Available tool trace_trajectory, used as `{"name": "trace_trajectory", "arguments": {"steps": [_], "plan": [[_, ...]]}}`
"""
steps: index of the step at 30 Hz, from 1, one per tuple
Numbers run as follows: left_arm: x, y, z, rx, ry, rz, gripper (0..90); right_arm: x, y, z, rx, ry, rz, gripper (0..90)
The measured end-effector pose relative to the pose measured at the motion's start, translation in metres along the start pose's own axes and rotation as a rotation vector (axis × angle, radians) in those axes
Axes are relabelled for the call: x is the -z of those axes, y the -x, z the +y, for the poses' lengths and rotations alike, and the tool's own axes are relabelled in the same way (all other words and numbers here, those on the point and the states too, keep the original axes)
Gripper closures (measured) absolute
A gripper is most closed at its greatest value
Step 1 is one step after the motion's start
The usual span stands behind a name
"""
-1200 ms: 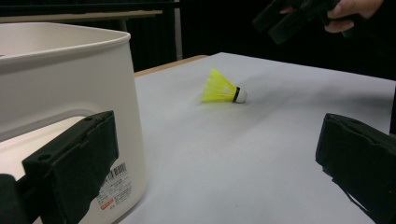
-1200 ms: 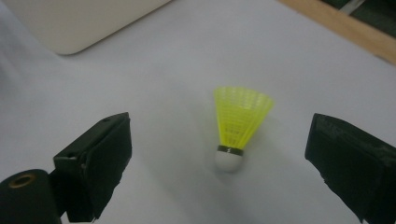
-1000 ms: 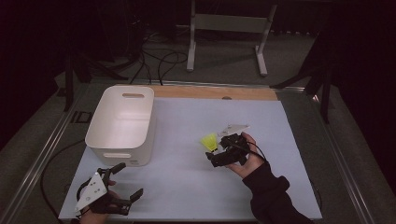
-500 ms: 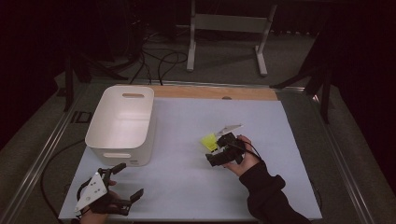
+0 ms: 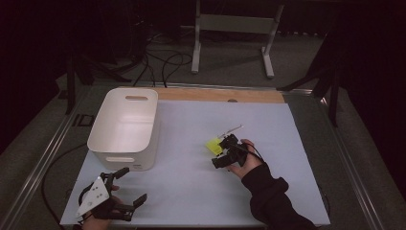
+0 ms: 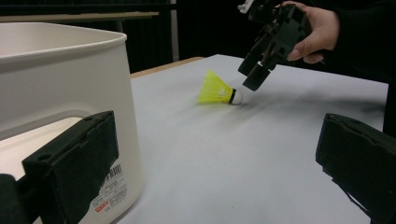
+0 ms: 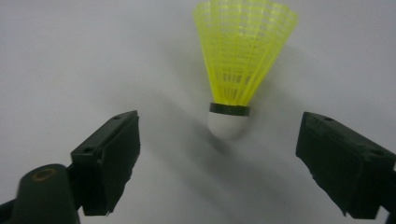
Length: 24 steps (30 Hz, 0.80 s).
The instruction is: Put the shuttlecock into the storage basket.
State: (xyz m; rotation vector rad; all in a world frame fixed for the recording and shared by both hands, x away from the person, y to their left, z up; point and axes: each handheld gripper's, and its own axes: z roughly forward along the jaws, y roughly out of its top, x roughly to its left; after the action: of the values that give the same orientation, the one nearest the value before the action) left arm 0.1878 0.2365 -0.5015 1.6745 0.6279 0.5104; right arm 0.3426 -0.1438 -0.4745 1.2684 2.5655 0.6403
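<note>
Yellow shuttlecock [image 7: 240, 70] lying on its side on the pale worktop [image 5: 191, 191], right of the white bin [image 5: 125, 125] and well apart from it. The right gripper [image 7: 224, 168] hung just over the white cork tip, jaws spread to either side and just closing, with no pad touching. The left gripper [image 5: 129, 189] rested gaping and empty near the bin's front corner. The shuttlecock was judged very light, its mesh skirt springy and easily crushed; the firm rounded cork, though apt to slip, offered the better hold.
</note>
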Motion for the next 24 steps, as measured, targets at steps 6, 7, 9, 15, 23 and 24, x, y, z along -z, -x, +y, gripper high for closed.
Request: {"name": "trace_trajectory", "arguments": {"steps": [6,7,9,15,23,24], "plan": [[0.000,0.000,0.000,0.001,0.001,-0.002,0.0,-0.006,0.001,0.003,-0.018,-0.051,0.005,19.4],[0.000,0.000,0.000,0.001,0.001,-0.002,0.0,-0.007,0.001,0.004,-0.022,-0.064,0.009,20.8],[0.000,0.000,0.000,0.001,0.003,-0.002,0.0,-0.009,0.002,0.004,-0.030,-0.071,0.007,22.2],[-0.001,0.000,0.000,-0.002,-0.001,-0.005,0.0,-0.016,0.004,0.007,-0.050,-0.134,0.007,25.1],[-0.001,0.000,0.000,-0.003,-0.001,-0.005,0.0,-0.023,0.006,0.009,-0.056,-0.163,0.007,28.9],[-0.001,0.001,0.000,-0.005,-0.001,-0.005,0.0,-0.024,0.006,0.009,-0.061,-0.167,0.008,29.4]]}}
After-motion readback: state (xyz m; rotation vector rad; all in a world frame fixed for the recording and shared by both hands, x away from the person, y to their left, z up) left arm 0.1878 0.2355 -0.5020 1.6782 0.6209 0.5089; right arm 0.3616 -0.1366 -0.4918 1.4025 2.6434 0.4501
